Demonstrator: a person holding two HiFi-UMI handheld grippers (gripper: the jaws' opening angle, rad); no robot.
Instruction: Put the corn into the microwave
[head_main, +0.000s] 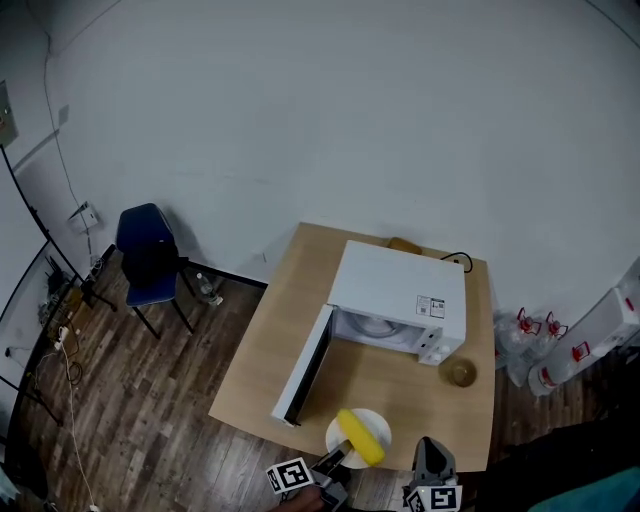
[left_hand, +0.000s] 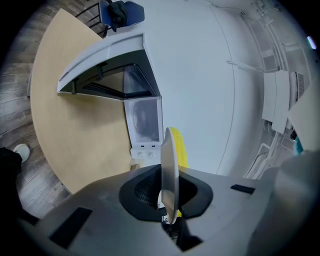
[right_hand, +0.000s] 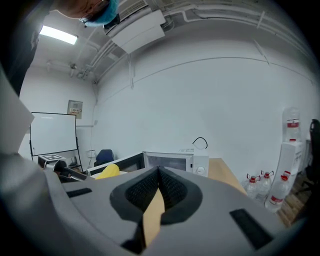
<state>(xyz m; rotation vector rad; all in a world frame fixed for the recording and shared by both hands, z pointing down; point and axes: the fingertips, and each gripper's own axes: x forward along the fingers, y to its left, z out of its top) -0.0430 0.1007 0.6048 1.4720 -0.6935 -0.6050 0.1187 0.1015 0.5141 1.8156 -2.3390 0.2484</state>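
Note:
A yellow corn cob (head_main: 362, 438) lies on a white plate (head_main: 376, 419) over the near edge of the wooden table (head_main: 262, 352). My left gripper (head_main: 338, 458) is shut on the plate's near rim. In the left gripper view the plate (left_hand: 169, 170) stands edge-on between the jaws, with the corn (left_hand: 180, 147) behind it. The white microwave (head_main: 402, 293) sits beyond it with its door (head_main: 305, 368) swung open to the left and its cavity showing. My right gripper (head_main: 432, 456) hovers to the right of the plate; its jaws (right_hand: 159, 172) are shut with nothing between them.
A small brown cup (head_main: 461, 373) stands on the table by the microwave's front right corner. A blue chair (head_main: 148, 255) stands on the floor at the left. Water bottles (head_main: 531, 330) sit by the wall at the right.

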